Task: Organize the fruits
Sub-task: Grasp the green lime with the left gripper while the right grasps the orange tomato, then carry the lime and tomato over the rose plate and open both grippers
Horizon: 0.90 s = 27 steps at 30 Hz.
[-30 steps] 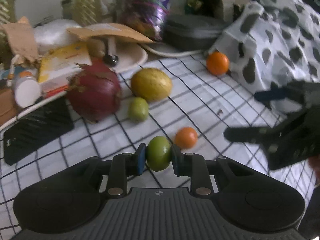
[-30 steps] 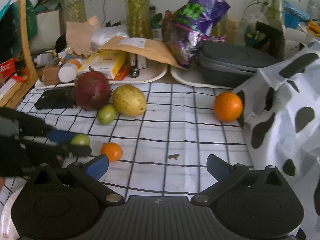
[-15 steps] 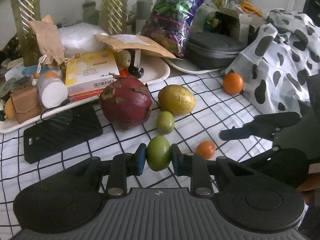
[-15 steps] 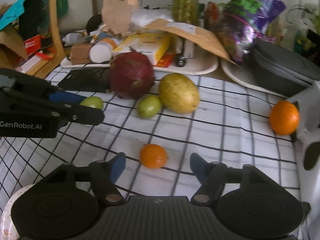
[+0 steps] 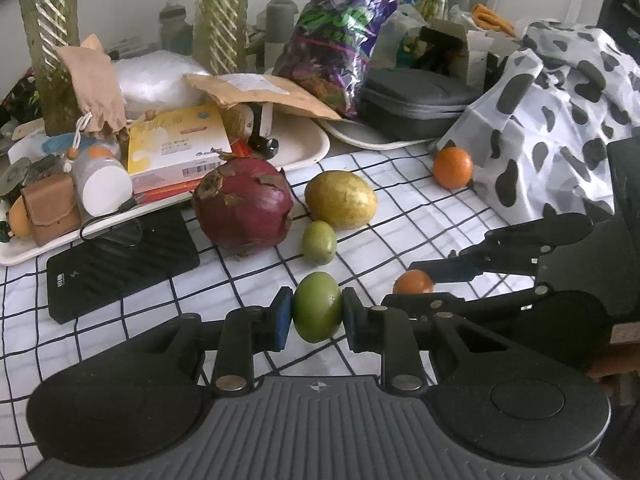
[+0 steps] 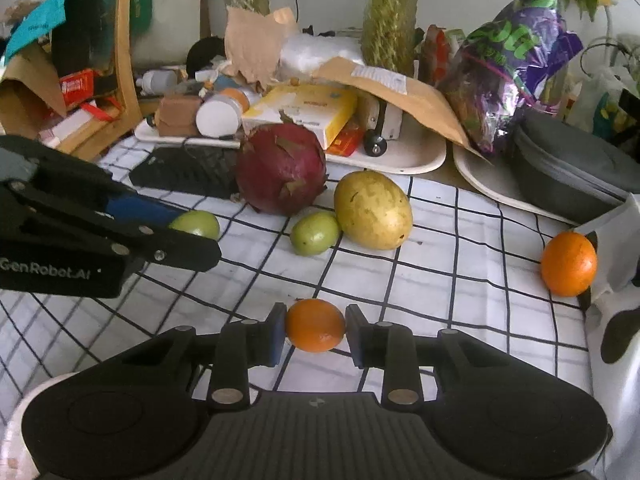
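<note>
Green fruit (image 5: 317, 307) clamped between the blue pads of the left gripper (image 5: 316, 312), held just above the checked cloth (image 5: 400, 216); small orange fruit (image 6: 315, 325) sits between the pads of the right gripper (image 6: 315, 330), both pads apparently touching it, though whether it is lifted or resting on the cloth cannot be told. Ungathered on the cloth: dragon fruit (image 5: 244, 208), yellow fruit (image 5: 341, 199) and second green fruit (image 5: 319, 241) clustered together, larger orange (image 5: 452, 167) well apart beside the spotted fabric (image 5: 560, 120). Risks, as judged: both fruits are round and gripped on narrow pads, so a tilt or slackened squeeze could let either roll away; the two grippers work close together and could collide
</note>
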Each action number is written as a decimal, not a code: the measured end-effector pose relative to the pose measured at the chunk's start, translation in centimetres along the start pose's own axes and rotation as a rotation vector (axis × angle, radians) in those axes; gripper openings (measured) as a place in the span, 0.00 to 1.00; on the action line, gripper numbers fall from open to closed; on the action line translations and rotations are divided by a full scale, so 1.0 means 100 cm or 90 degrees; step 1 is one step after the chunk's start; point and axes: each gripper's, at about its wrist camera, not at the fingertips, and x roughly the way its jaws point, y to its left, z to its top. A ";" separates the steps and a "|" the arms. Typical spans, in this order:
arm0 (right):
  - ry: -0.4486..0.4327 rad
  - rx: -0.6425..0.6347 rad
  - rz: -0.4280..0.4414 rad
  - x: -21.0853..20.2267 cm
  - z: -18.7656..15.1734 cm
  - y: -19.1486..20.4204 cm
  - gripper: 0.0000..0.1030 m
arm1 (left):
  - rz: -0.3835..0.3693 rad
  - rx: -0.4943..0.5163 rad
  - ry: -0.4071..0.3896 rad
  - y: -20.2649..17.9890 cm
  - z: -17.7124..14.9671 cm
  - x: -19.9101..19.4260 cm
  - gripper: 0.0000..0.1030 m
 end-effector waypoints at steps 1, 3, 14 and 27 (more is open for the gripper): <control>-0.004 0.004 0.002 -0.004 0.000 -0.001 0.32 | -0.001 0.002 -0.002 -0.001 -0.001 -0.002 0.25; -0.009 0.012 0.009 -0.012 -0.002 -0.003 0.32 | -0.003 0.002 -0.004 -0.003 -0.004 -0.007 0.25; -0.027 0.047 0.039 -0.053 -0.017 -0.001 0.32 | -0.016 -0.015 -0.007 -0.012 -0.027 -0.037 0.25; -0.020 0.068 0.059 -0.097 -0.049 0.011 0.32 | -0.015 -0.028 0.001 -0.033 -0.064 -0.075 0.25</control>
